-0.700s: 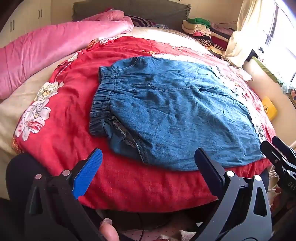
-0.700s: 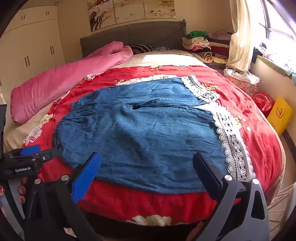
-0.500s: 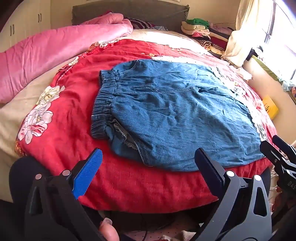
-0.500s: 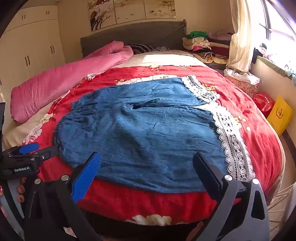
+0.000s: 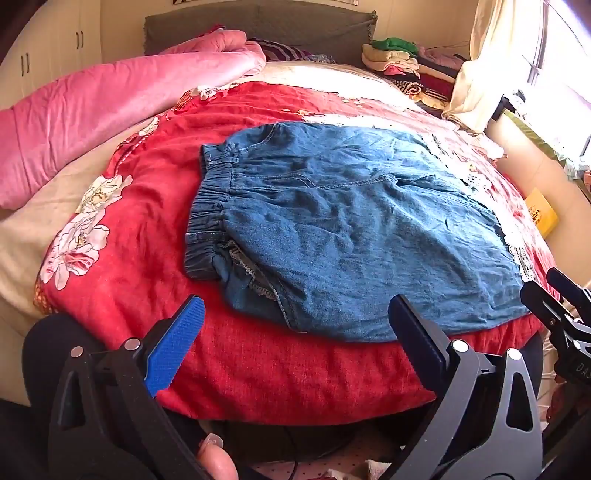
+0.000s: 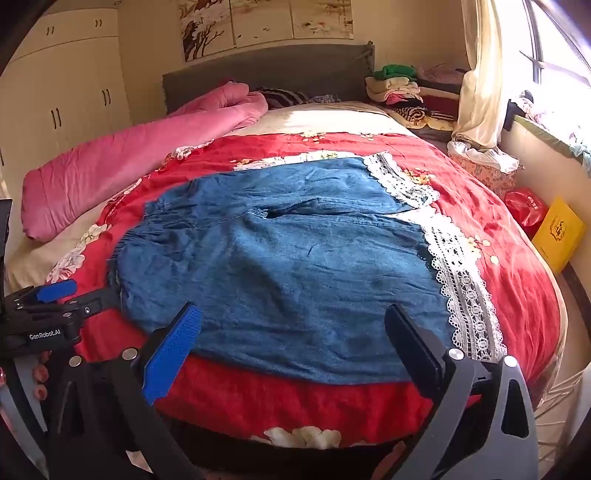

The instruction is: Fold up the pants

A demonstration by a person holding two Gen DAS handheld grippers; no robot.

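Both wrist views look from the foot of the bed, tilted down, toward the grey headboard. They share the blue denim pants on the red floral bedspread; the left view sits nearer the elastic waistband.

A bed under a red floral quilt filled the room, with a rolled pink duvet along its left side and a grey headboard behind. Cream wardrobes stood at the left wall, and painted panels hung above the headboard. Sunlight poured through the window at right, past a pale curtain. Folded clothes were stacked near it.
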